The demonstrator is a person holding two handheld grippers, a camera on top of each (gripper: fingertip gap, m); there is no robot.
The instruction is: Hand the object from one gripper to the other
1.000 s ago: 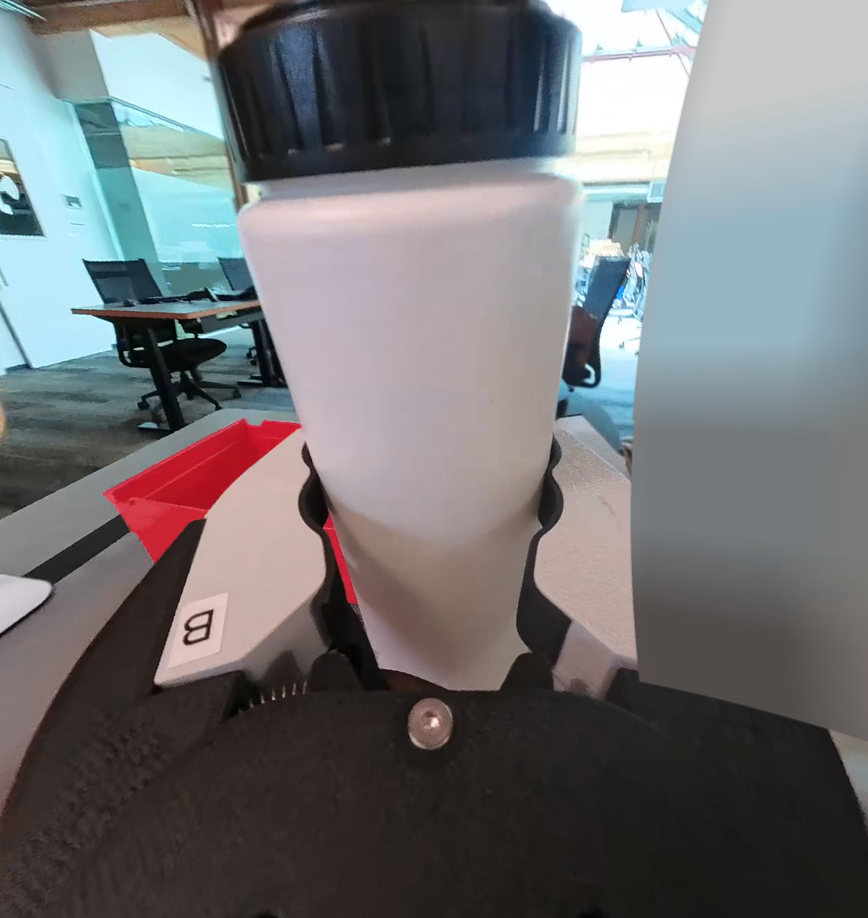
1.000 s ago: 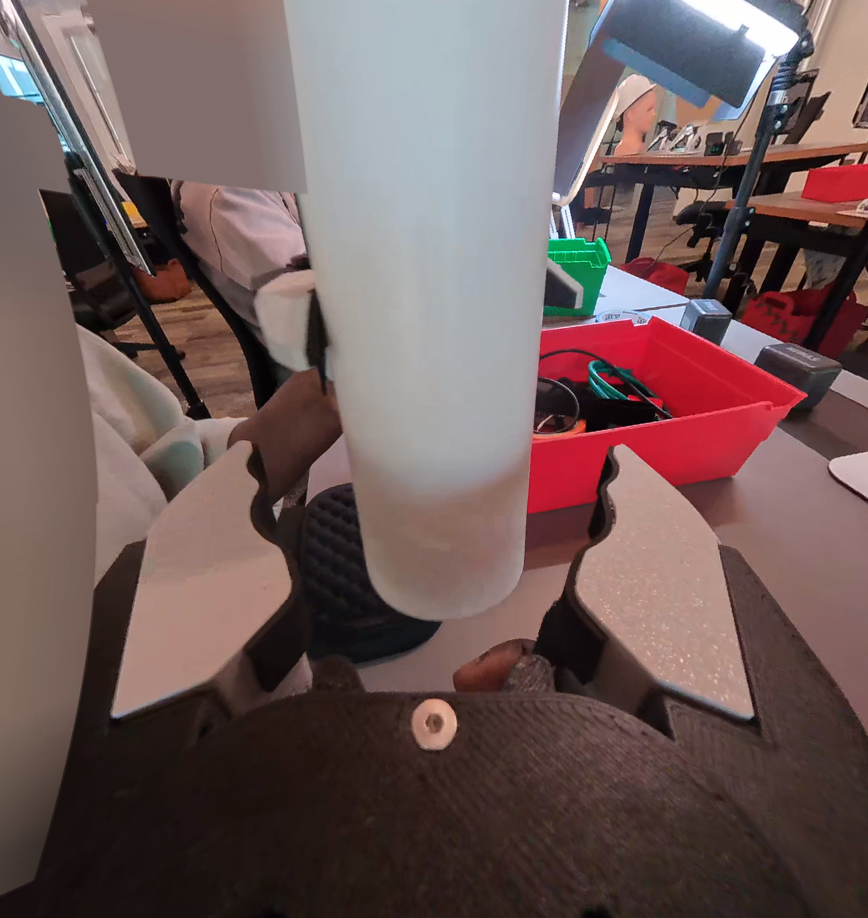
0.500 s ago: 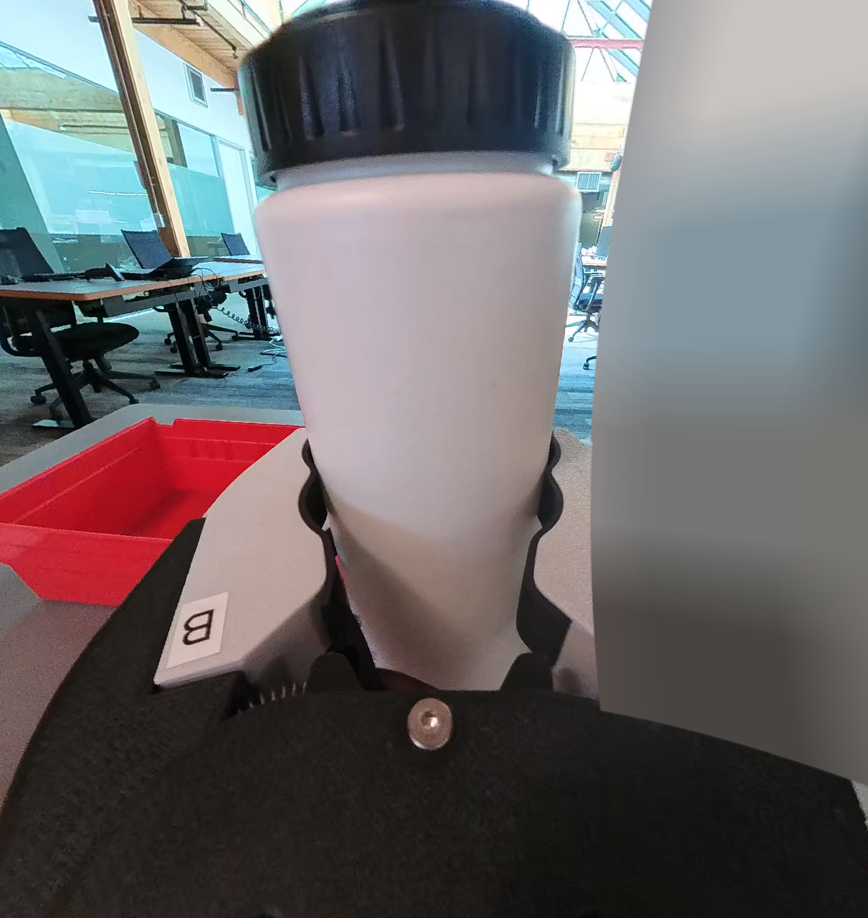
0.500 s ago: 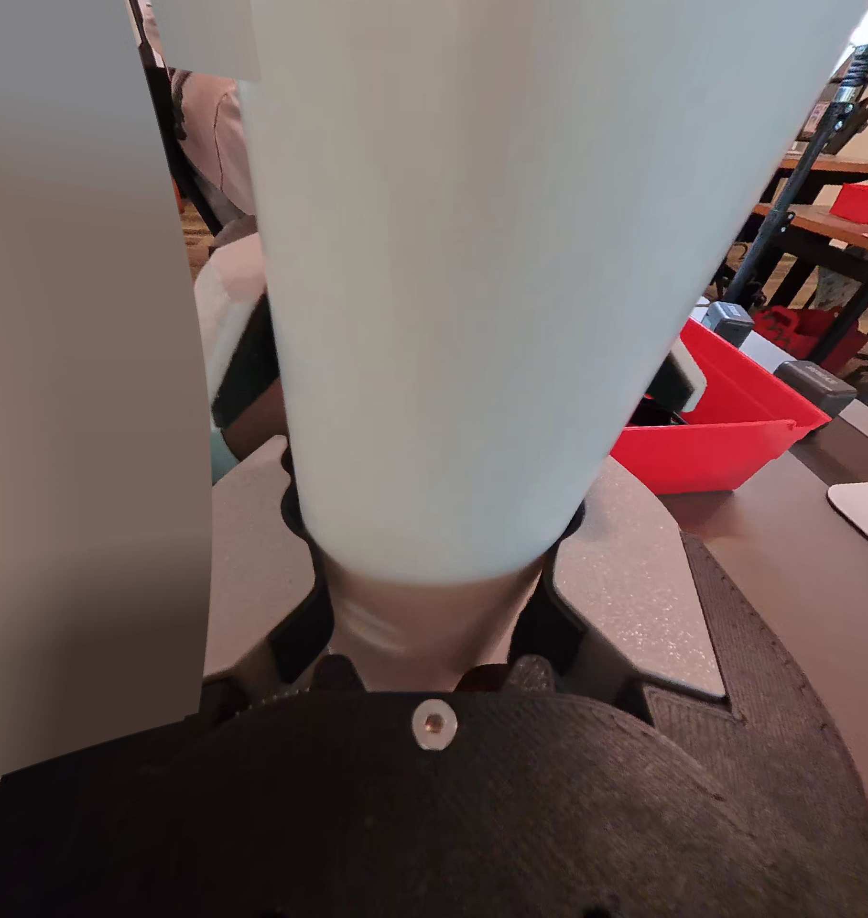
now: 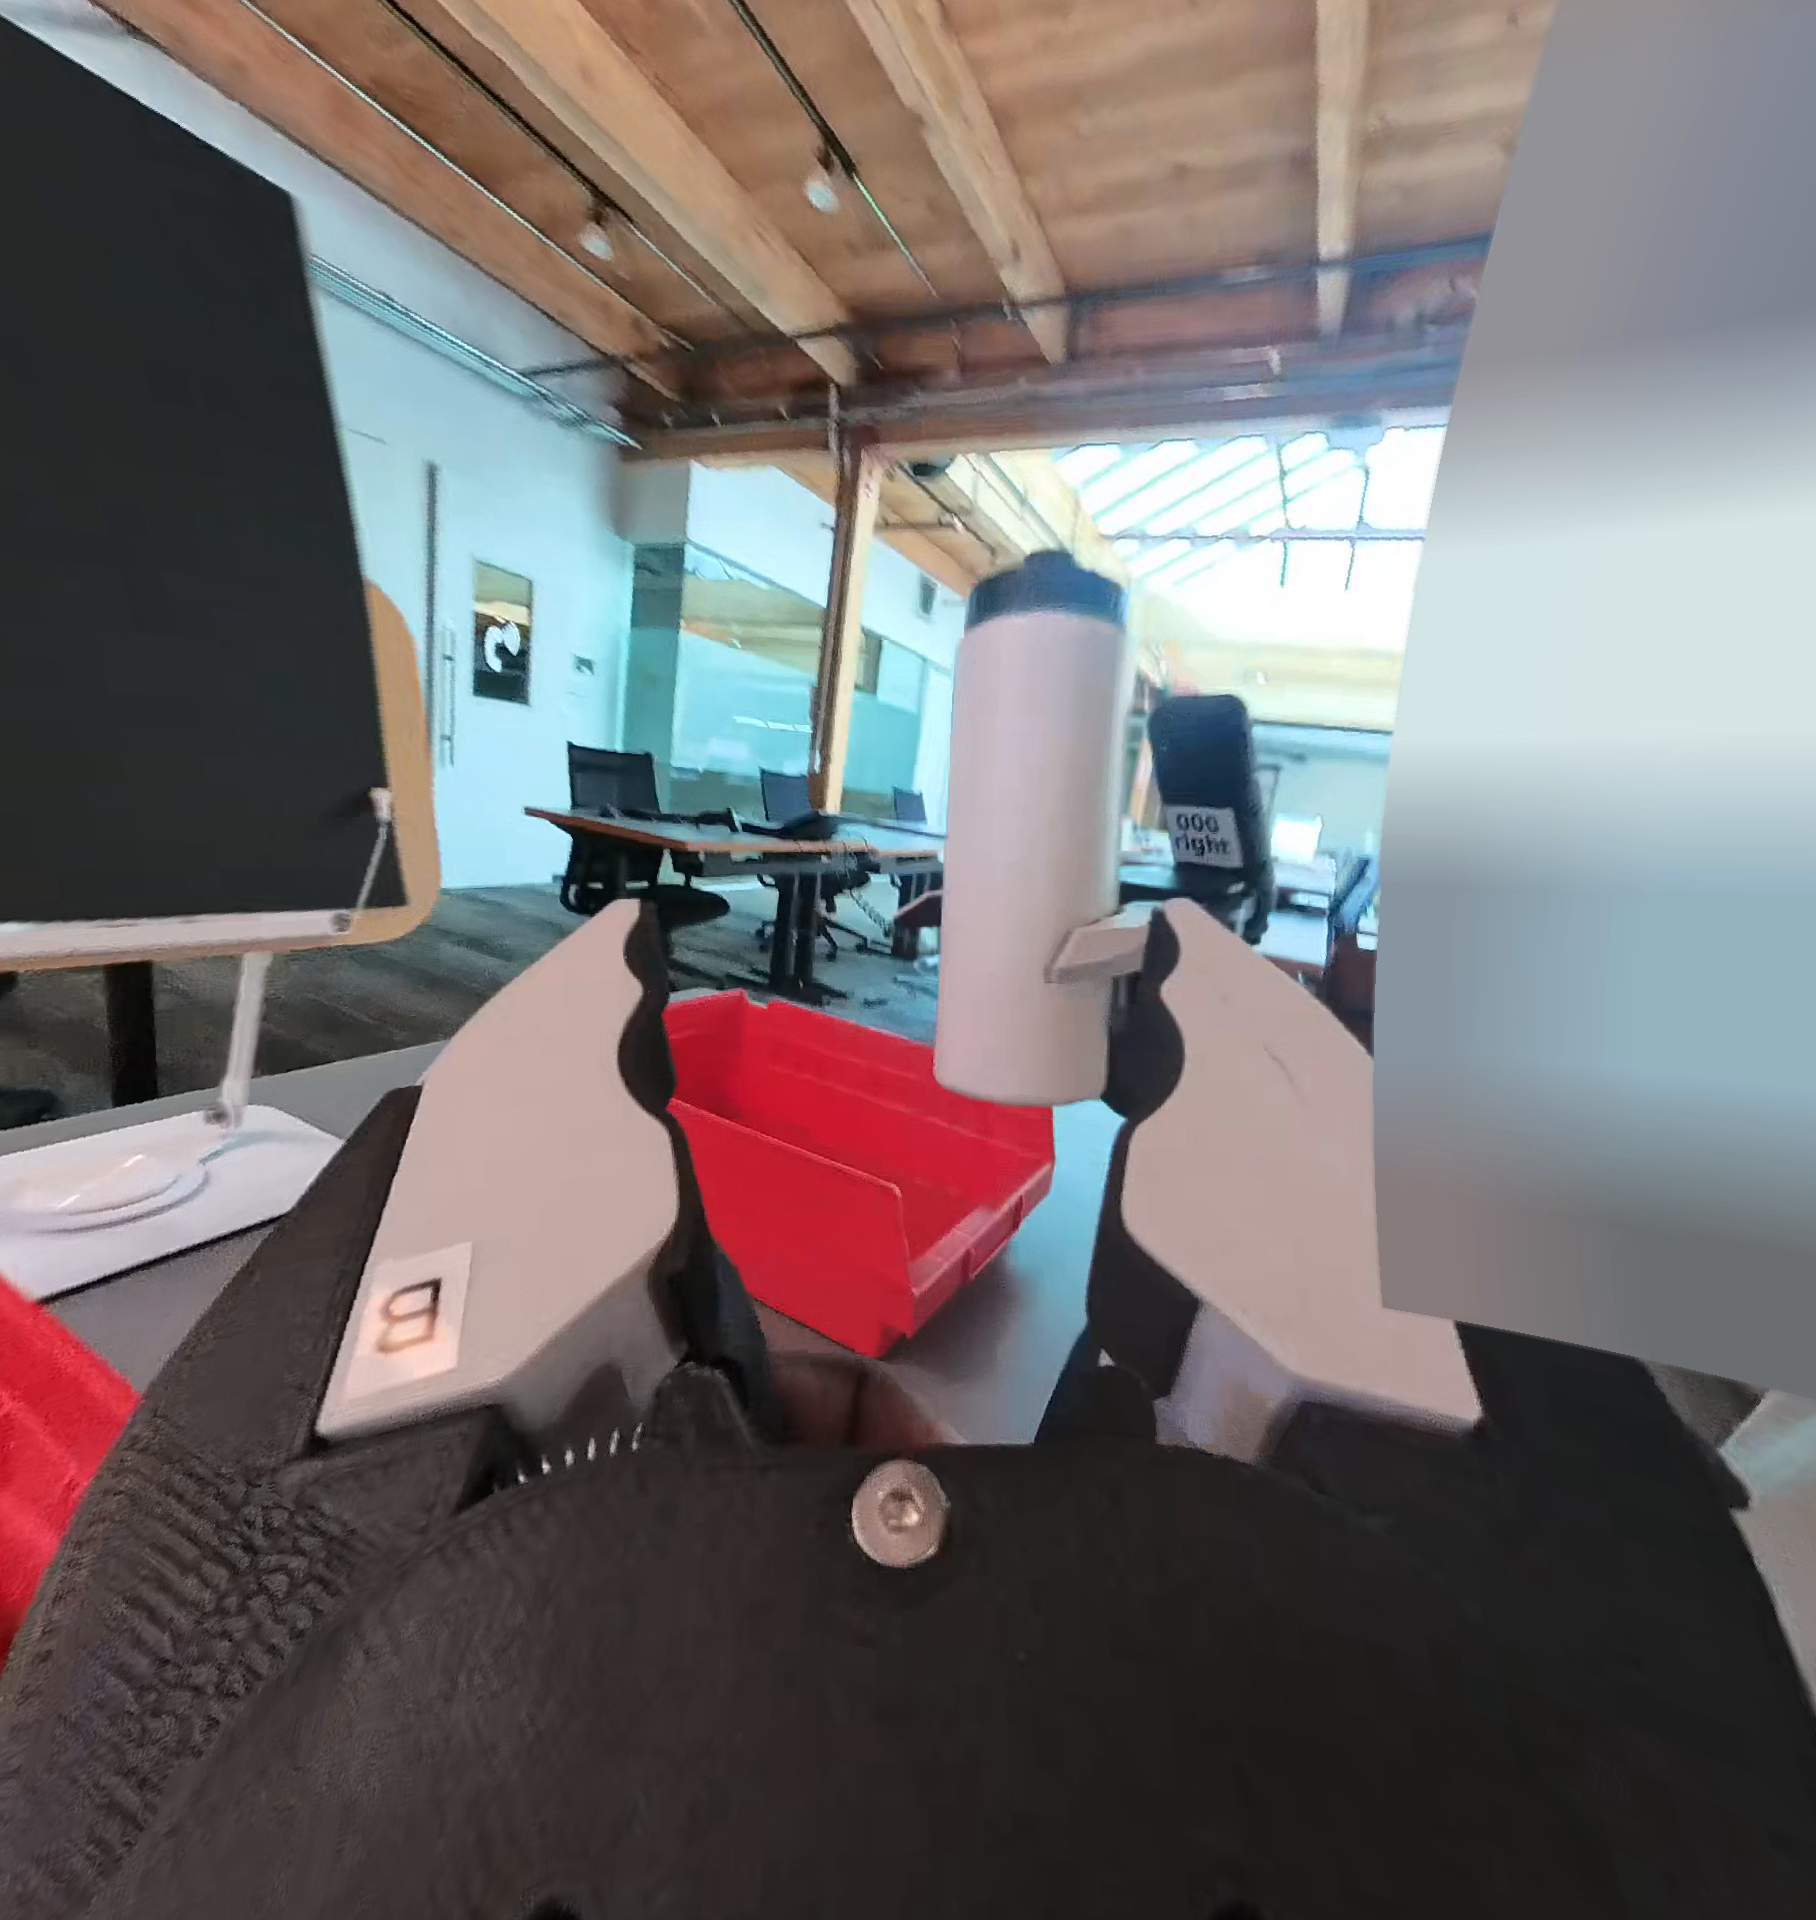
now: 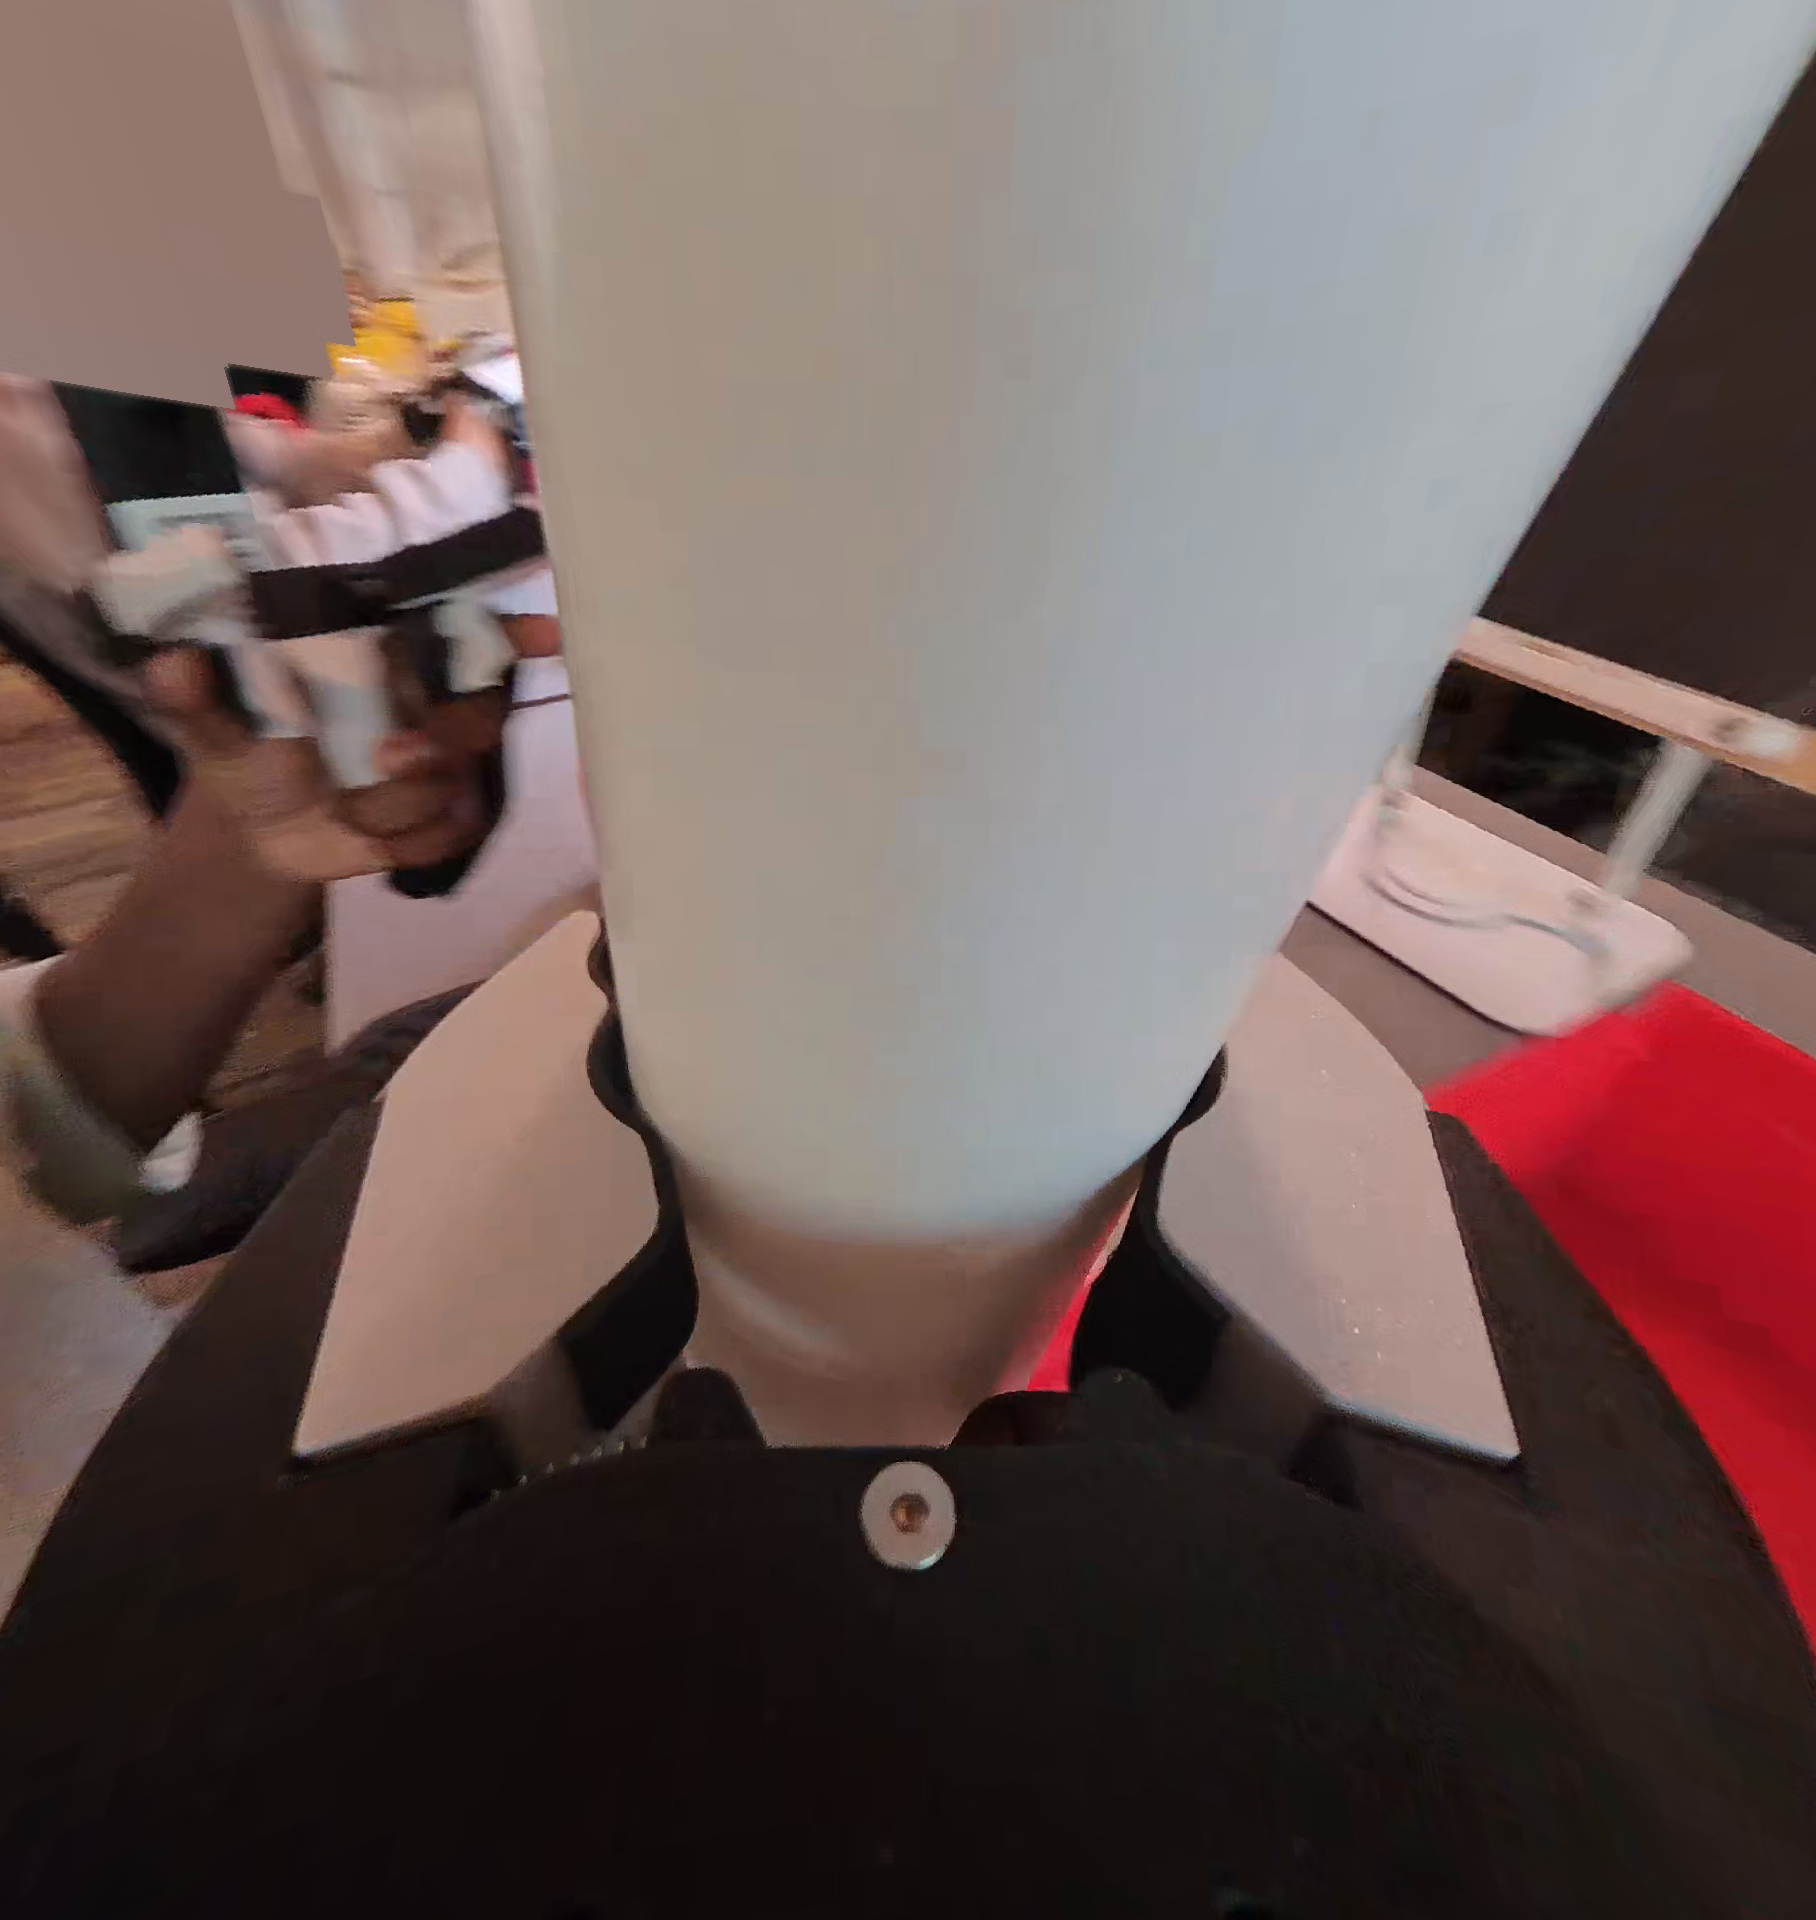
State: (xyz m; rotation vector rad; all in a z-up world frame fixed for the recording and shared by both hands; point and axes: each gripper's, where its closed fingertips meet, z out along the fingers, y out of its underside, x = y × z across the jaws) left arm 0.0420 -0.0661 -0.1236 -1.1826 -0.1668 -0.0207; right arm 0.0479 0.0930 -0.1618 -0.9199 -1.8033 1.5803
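Released by left claw (image 5: 899, 1039), smooth white cylindrical bottle (image 6: 945, 582) — right claw (image 6: 909, 1081) clamps it.

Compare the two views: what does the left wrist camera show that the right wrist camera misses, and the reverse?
Only the left wrist view shows the tall white cylindrical bottle whole, with its black ribbed cap, and the open, empty left gripper before an empty red plastic bin. Only the right wrist view shows the right gripper clamped round the bottle's base, and a person's hand. Both show the bottle and the white monitor stand.
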